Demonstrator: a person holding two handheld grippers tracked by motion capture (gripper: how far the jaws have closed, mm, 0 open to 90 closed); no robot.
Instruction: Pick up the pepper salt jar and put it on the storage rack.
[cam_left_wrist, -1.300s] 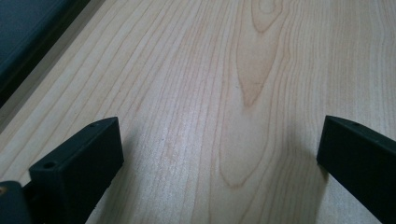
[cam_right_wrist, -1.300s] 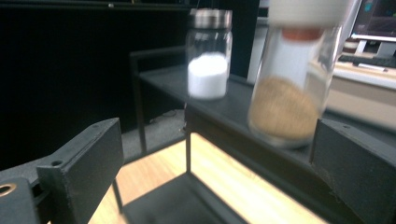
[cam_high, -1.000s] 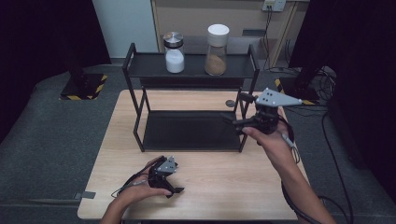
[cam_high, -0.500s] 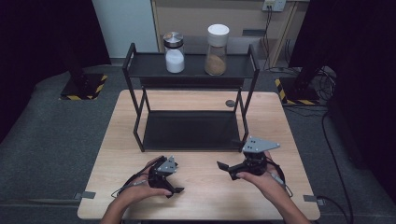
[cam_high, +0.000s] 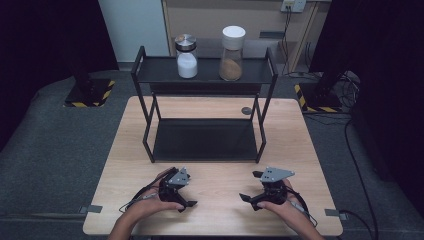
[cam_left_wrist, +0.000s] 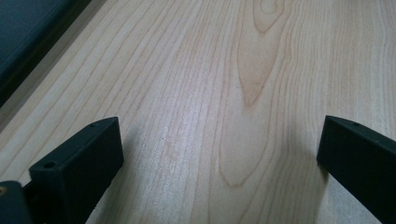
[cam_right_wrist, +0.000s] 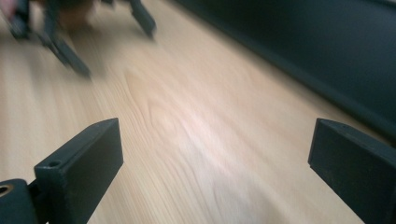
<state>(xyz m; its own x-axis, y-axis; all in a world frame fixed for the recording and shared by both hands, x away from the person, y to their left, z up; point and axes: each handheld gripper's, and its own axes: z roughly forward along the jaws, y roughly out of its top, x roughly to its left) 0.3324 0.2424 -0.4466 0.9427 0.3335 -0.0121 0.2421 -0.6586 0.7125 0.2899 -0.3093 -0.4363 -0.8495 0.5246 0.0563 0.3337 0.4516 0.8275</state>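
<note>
**Open tongs low over bare wood**

We look along our left tongs (cam_left_wrist: 219, 154) at close range, both black jaws rising from the bottom corners and standing wide apart with nothing between them. A small round hole marks the top of the left jaw. Beneath them runs the pale wooden counter (cam_left_wrist: 252, 70), its grain streaming away from us around one long oval knot. At the upper left, a dark edge (cam_left_wrist: 28, 37) cuts across the corner; we cannot tell what it is.
</note>
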